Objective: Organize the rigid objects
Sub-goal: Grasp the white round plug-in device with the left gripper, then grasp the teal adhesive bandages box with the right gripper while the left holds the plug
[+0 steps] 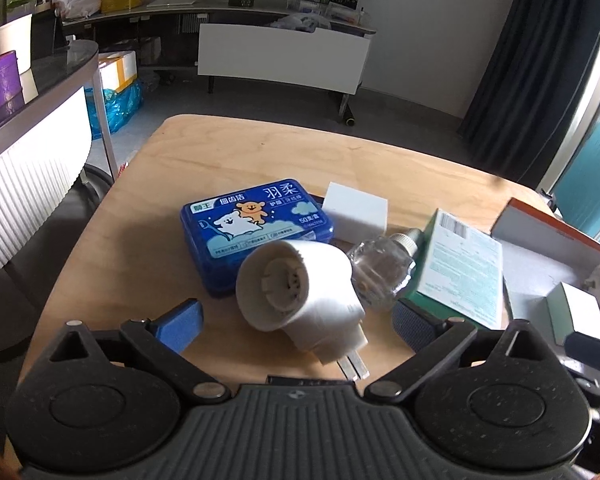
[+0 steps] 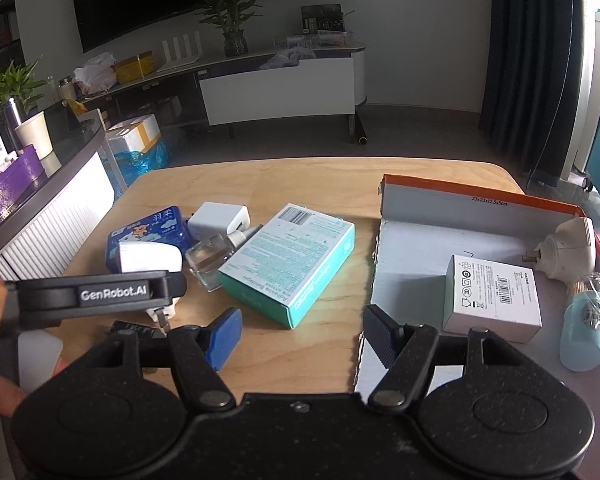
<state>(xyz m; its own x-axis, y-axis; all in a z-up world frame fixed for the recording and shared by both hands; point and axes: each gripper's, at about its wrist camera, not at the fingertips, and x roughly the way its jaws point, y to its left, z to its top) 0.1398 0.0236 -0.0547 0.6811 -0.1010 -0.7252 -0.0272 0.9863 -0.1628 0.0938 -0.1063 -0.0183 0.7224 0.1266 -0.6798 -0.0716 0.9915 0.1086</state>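
Observation:
A white plug-in heater (image 1: pixel 300 292) lies on the wooden table (image 1: pixel 148 216) between the fingers of my open left gripper (image 1: pixel 296 320), not gripped; it also shows in the right wrist view (image 2: pixel 150 258). Behind it lie a blue floss-pick box (image 1: pixel 256 224), a white charger (image 1: pixel 356 212), a clear glass bottle (image 1: pixel 380 268) and a green bandage box (image 1: pixel 456 268). My right gripper (image 2: pixel 300 334) is open and empty over the left edge of the orange-rimmed cardboard box (image 2: pixel 412 236).
Inside the cardboard box lie a white carton (image 2: pixel 494 298), a second white plug-in heater (image 2: pixel 568 248) and a light blue container (image 2: pixel 586 334). A white counter (image 2: pixel 52 208) stands left of the table. A shelf unit and curtains stand behind.

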